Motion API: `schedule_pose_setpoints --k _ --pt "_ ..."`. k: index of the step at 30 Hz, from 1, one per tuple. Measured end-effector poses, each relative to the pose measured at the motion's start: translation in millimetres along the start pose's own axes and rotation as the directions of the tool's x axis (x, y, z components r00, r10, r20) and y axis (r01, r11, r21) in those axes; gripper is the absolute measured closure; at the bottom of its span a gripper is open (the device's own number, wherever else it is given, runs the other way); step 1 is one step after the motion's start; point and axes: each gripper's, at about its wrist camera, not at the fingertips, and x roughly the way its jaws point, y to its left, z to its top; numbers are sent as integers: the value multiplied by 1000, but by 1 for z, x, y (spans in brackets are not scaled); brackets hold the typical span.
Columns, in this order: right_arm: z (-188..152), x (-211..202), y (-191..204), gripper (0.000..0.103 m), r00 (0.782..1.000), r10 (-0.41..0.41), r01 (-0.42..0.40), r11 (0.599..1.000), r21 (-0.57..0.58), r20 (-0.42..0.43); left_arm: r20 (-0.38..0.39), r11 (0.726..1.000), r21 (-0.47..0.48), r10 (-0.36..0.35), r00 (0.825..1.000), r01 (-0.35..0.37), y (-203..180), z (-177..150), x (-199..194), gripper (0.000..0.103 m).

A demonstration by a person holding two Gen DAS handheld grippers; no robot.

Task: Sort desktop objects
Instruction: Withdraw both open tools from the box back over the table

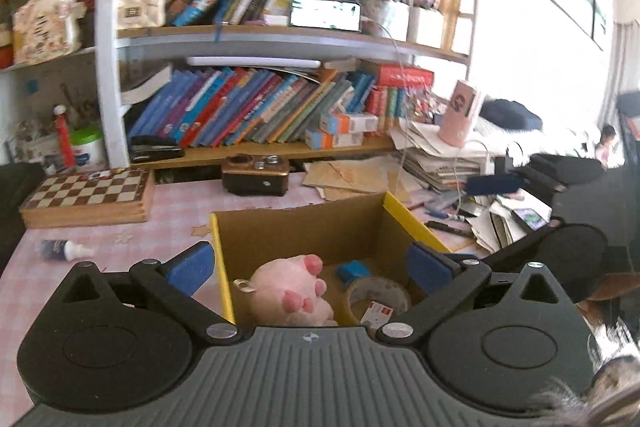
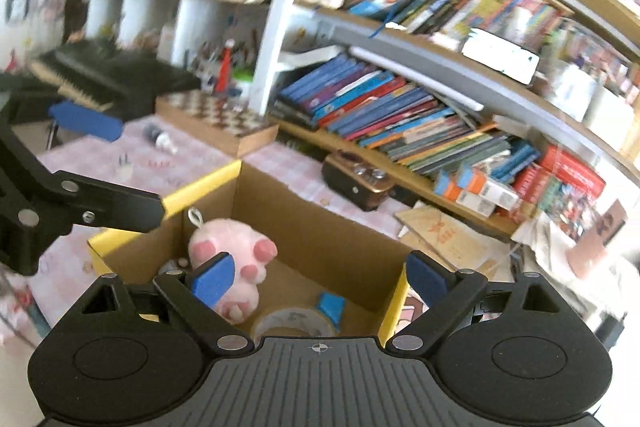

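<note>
A cardboard box with yellow rims (image 1: 304, 227) (image 2: 320, 227) stands on the pink checked table. Inside lie a pink plush toy (image 1: 292, 287) (image 2: 232, 259), a roll of clear tape (image 1: 376, 299) (image 2: 294, 321) and a small blue object (image 1: 352, 271) (image 2: 332, 307). My left gripper (image 1: 310, 267) is open and empty above the box's near side. My right gripper (image 2: 320, 279) is open and empty above the box. The left gripper's arm (image 2: 80, 203) shows at the left of the right wrist view.
A small dark bottle with a white cap (image 1: 64, 249) (image 2: 160, 139) lies on the table left of the box. A chessboard box (image 1: 92, 195) (image 2: 216, 119), a brown radio (image 1: 256, 175) (image 2: 356, 183), loose papers (image 1: 352, 179), pens (image 1: 444, 215) and bookshelves (image 1: 260, 107) stand behind.
</note>
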Motion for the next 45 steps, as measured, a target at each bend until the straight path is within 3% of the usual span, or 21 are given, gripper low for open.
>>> schedule_pose_setpoints --k 6,10,25,35,45 --pt "-12 -23 -6 8 993 -116 107 973 206 34 12 996 -68 58 998 -57 9 -12 -24 0" --pt "-21 -37 1 8 988 -155 143 952 270 24 11 993 -93 71 997 -70 15 -23 -36 0" --pt "-52 -63 70 8 974 -201 224 898 380 -99 -79 997 -72 17 997 -23 45 -71 -70 0" --pt "-66 -79 127 8 965 -232 262 855 448 -122 -114 999 -33 7 993 -11 67 -99 -94 0" --pt "-68 -83 168 8 960 -226 277 849 449 -164 -142 1000 -19 -11 990 8 89 -117 -116 0"
